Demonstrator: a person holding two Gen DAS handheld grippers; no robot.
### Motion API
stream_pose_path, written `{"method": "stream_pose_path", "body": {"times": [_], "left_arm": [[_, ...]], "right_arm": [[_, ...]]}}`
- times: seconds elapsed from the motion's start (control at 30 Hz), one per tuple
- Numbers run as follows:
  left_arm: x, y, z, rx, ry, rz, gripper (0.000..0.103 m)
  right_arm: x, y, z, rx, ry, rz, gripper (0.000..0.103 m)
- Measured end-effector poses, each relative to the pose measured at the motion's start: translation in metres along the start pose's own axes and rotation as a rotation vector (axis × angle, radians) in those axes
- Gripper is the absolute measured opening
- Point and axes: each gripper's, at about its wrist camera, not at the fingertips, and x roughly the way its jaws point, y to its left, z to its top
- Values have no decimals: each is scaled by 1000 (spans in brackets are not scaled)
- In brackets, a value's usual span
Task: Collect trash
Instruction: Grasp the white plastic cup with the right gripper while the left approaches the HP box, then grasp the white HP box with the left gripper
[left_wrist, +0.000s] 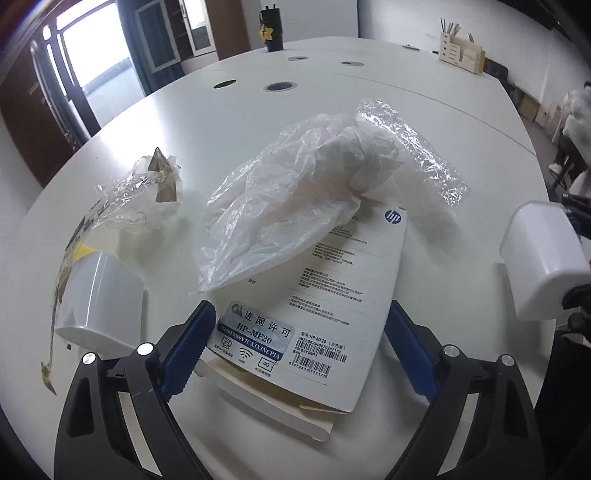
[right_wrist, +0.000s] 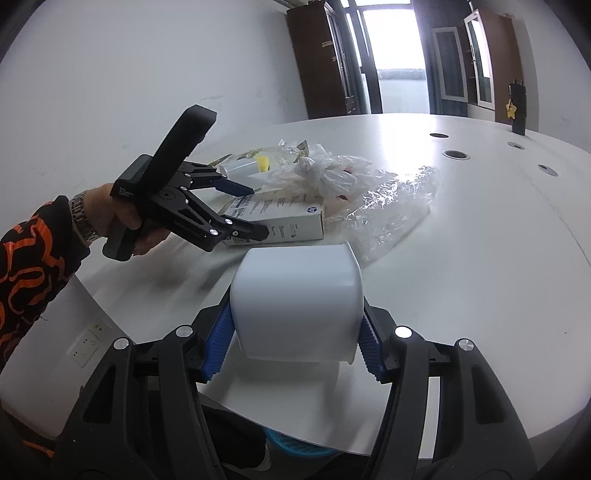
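We look across a white table (right_wrist: 461, 258) strewn with trash, moving from left to right. At far left in the right wrist view, a person's arm in a black sleeve with orange swirls (right_wrist: 26, 269) reaches in, a metal watch (right_wrist: 83, 218) on the wrist. The left hand (right_wrist: 122, 218) wraps the black grip of the left gripper (left_wrist: 295, 343), which tilts down toward the table. Its blue-padded tongs are spread wide and straddle a white HP box (left_wrist: 317, 314) that lies flat on the table; we cannot tell whether the pads touch its sides.

In the left wrist view, a clear crumpled wrapper (left_wrist: 122, 206) with a brown pointed scrap lies to the left of the box. Near it, a white plastic cup (left_wrist: 99, 299) lies on its side. A crumpled translucent plastic bag (left_wrist: 295, 199) rests on the far end of the box, and a sheet of clear crinkled film (left_wrist: 413, 151) spreads out beyond it to the right.

Nearest us in the right wrist view, the right gripper (right_wrist: 295, 347) points forward and slightly down. Its blue tongs pinch a second white plastic cup (right_wrist: 295, 302) from both sides, holding it on its side above the table's near edge. Under that edge we see part of a blue basket (right_wrist: 295, 445).

At the far right of the table stands a dark bottle with a yellow star charm (right_wrist: 516, 110).
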Motion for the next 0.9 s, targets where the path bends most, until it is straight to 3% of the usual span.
{"method": "stream_pose_path", "body": {"times": [0.17,0.37,0.7,0.9], "left_arm": [[-10,-8,-10,-78,5,36,85],[-33,-14,-24,-245,4,-6,79],[-47,-59,-48,-202,83,119,80],[-51,-64,-46,-189,86,136,92]], "right_arm": [[0,3,-2,1,-4,5,56],[-8,7,-3,-7,-17,13,56],[-14,14,-1,-19,-37,25,56],[-19,17,0,-32,-45,24,56]]}}
